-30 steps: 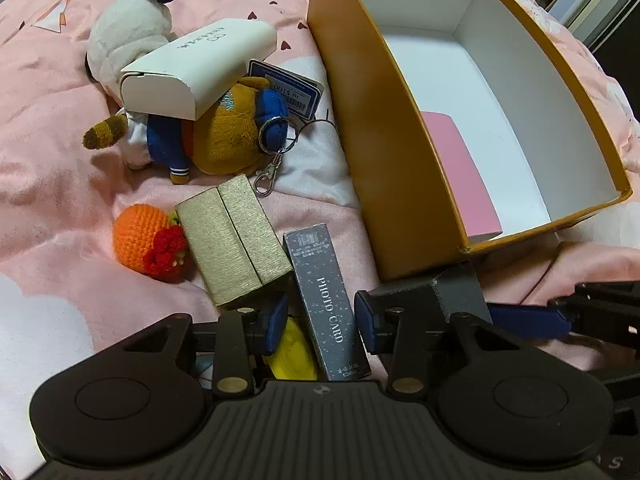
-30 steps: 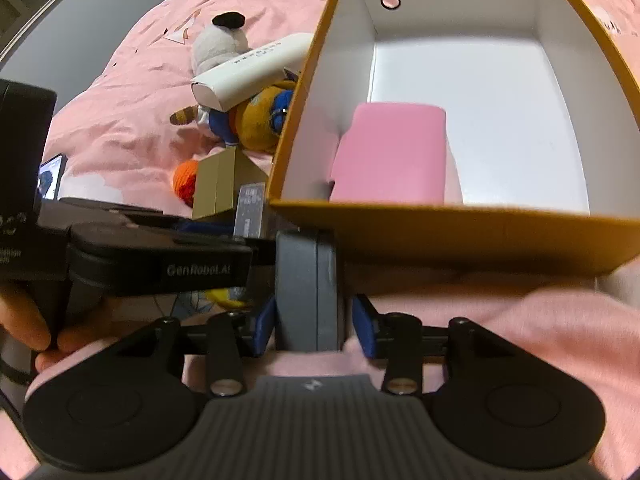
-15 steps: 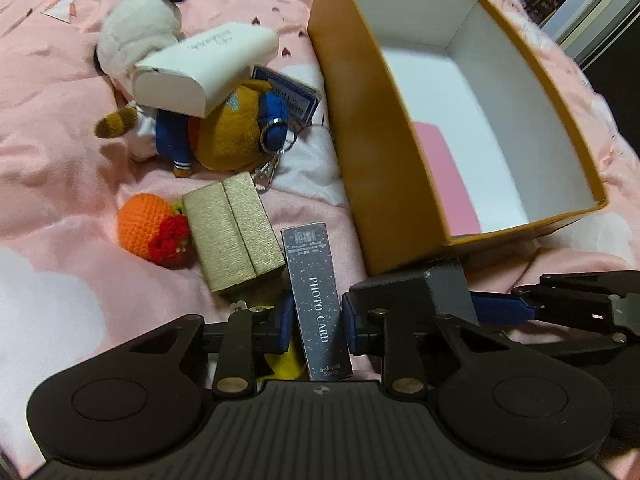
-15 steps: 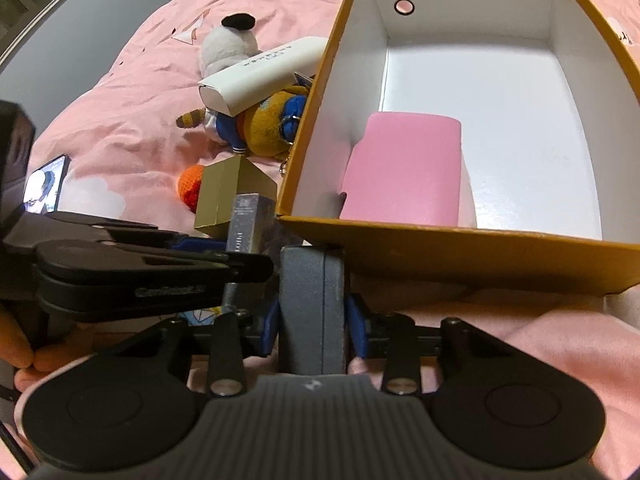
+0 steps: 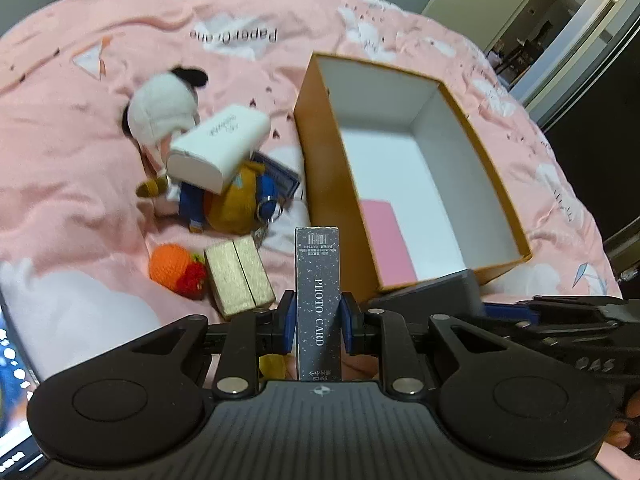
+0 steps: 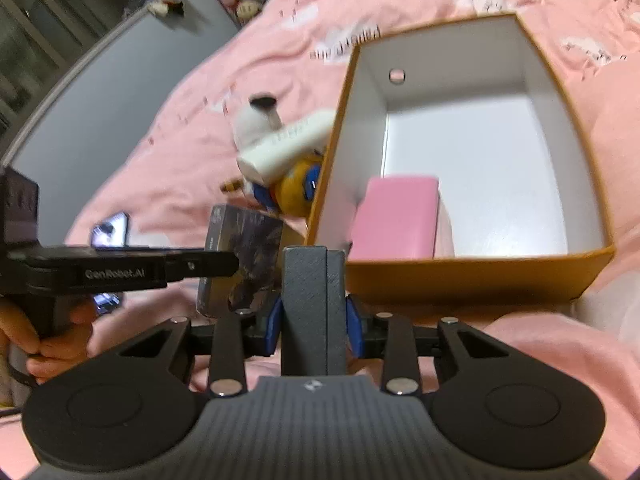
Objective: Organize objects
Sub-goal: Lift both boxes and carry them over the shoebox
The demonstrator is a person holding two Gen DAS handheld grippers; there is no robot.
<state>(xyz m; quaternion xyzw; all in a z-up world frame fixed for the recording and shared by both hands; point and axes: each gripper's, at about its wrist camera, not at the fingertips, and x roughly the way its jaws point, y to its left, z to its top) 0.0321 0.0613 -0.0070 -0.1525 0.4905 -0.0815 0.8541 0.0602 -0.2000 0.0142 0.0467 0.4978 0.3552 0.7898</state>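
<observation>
Now, going left to right across the left wrist view, then the right:

Plush (image 5: 160,116): upper left of the frame, lying on the pink bedding (image 5: 60,160), with the white case (image 5: 218,148) resting on it; both look like loose pile waiting to be sorted.

Orange ball (image 5: 170,270): lower left, touching the gold box (image 5: 239,276); neither is in hand.

Left gripper (image 5: 318,326): bottom centre, blue pads (image 5: 285,326) pressed on both long sides of the card box (image 5: 318,296). The jaws have just been closing onto it, and it stands upright between them, clear of the bedding, held by the narrow faces so it can go in on edge, I'd guess.

Tray (image 5: 320,184): right of centre, orange walls, white inside, open top; the likely place for everything. A pink box (image 5: 384,240) lies at its near left corner.

Right gripper (image 6: 314,326): bottom centre of its own view, jaws narrowed and clamped on a grey box (image 6: 314,312), which is upright just in front of the tray's near wall.

Next step, as I read it: both boxes go over the rim.
</observation>
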